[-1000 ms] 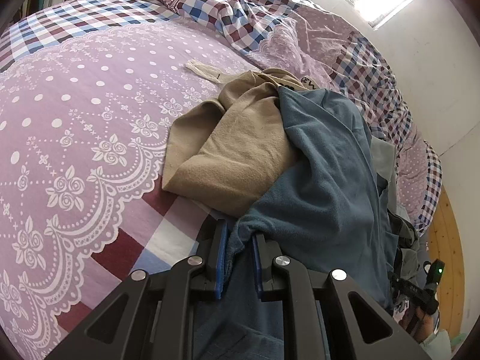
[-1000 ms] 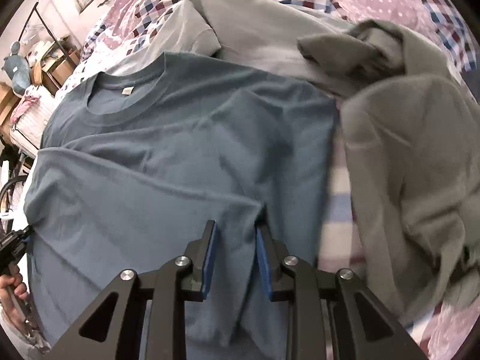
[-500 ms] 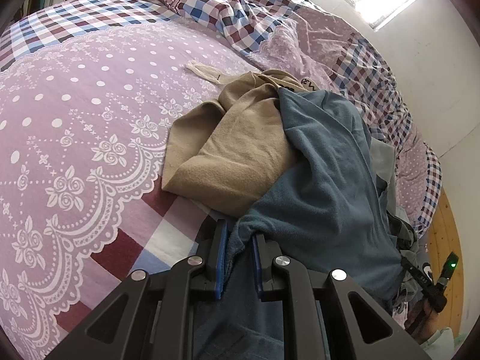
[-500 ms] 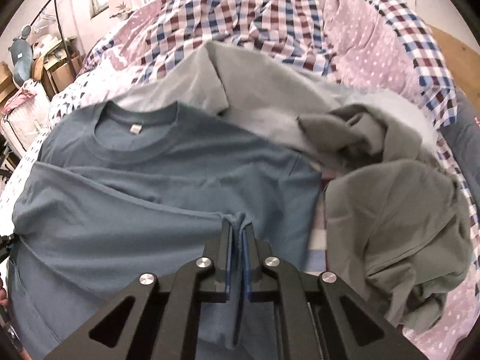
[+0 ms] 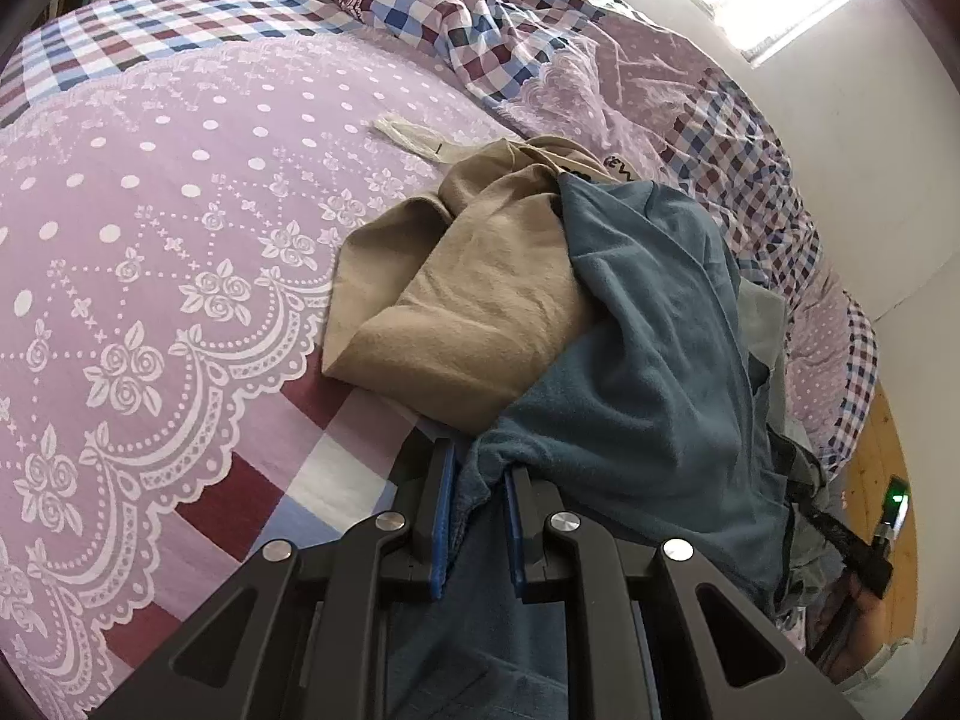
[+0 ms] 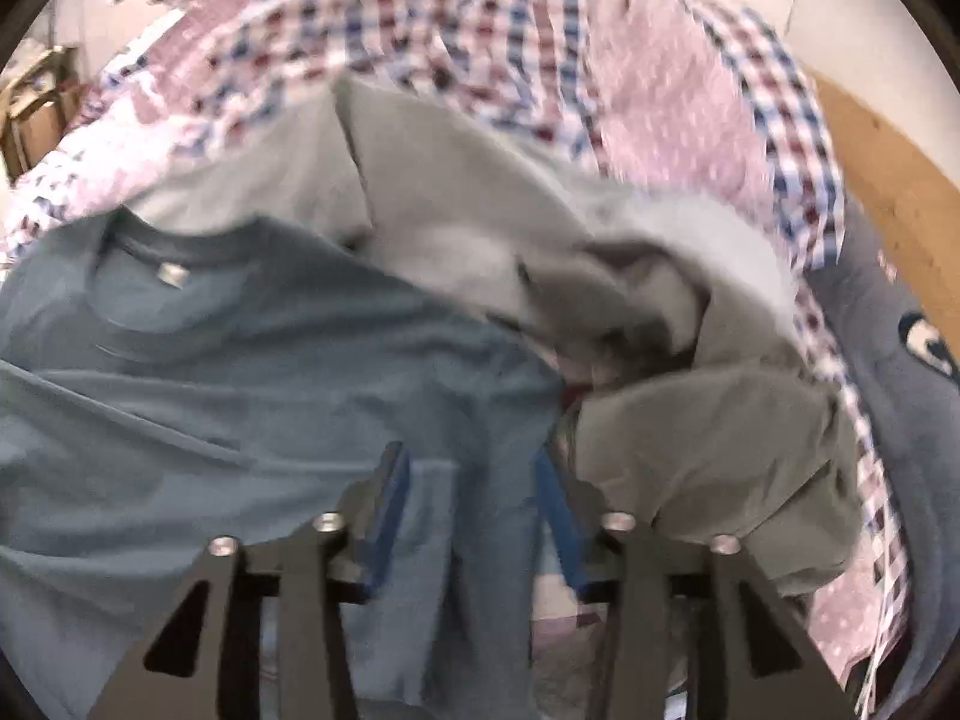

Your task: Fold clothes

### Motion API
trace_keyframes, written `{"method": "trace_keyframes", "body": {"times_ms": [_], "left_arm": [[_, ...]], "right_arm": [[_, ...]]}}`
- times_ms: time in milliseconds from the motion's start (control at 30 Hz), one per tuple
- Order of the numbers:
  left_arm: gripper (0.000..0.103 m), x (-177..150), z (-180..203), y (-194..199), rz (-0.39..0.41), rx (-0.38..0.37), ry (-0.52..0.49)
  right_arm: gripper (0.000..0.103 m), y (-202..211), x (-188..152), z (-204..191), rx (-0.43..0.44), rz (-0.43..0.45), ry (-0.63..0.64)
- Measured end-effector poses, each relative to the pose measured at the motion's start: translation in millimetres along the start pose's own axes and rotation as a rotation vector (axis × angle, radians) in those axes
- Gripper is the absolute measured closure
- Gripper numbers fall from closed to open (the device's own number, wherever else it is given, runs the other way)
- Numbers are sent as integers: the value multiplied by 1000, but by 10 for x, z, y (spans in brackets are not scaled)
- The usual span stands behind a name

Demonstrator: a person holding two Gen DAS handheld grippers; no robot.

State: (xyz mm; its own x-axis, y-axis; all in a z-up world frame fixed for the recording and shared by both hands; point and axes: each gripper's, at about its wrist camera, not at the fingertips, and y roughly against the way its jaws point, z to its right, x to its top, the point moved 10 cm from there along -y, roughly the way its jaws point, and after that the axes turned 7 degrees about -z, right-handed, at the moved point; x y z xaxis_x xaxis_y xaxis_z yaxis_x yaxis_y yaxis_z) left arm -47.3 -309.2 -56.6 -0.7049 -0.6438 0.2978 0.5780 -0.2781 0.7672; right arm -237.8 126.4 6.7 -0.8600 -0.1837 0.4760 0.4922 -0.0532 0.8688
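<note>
In the left wrist view, the left gripper is nearest, its blue-padded fingers a little apart with a bunched edge of the blue T-shirt pinched between them. From there the blue T-shirt runs up and to the right, draped over a crumpled tan garment that lies on the bed. The bed cover is lilac with white dots and rose lace print, with a checked border. Beyond the tan garment a small white strip of cloth lies flat on the cover, and further back a checked quilt is rumpled. At the far right edge the other gripper's black body with a green light shows above a wooden floor.

The right wrist view is blurred. The right gripper has its fingers spread wide, and the blue T-shirt lies between and under them; they do not close on it. The shirt is spread flat, collar and neck label at the upper left. Just right of it sits a heap of grey clothes, and a paler grey shirt lies behind. A dark blue garment hangs at the right edge.
</note>
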Motion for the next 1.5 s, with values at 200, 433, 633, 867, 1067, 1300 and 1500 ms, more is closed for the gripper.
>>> {"method": "trace_keyframes", "body": {"times_ms": [200,433,633,867,1067,1300,1500], "left_arm": [[88,-12,-15,3,-4,-30,22],[88,-9,-15,1,-8,-57,47],[88,3,-9,-11,-11,-74,68],[90,13,-4,-20,-19,-96,89],[90,11,-3,-10,-23,-118,105],[91,14,-5,-1,-23,-139,112],[94,35,13,59,5,-155,111]], "right_arm": [[55,572,288,-1096,177,72,199],[55,887,560,-2589,317,78,418],[57,623,713,-3456,404,-17,418],[57,313,872,-3953,384,-74,386],[57,99,930,-4158,260,-87,439],[98,-96,968,-4138,136,-91,442],[100,214,1163,-4183,173,50,471]]}}
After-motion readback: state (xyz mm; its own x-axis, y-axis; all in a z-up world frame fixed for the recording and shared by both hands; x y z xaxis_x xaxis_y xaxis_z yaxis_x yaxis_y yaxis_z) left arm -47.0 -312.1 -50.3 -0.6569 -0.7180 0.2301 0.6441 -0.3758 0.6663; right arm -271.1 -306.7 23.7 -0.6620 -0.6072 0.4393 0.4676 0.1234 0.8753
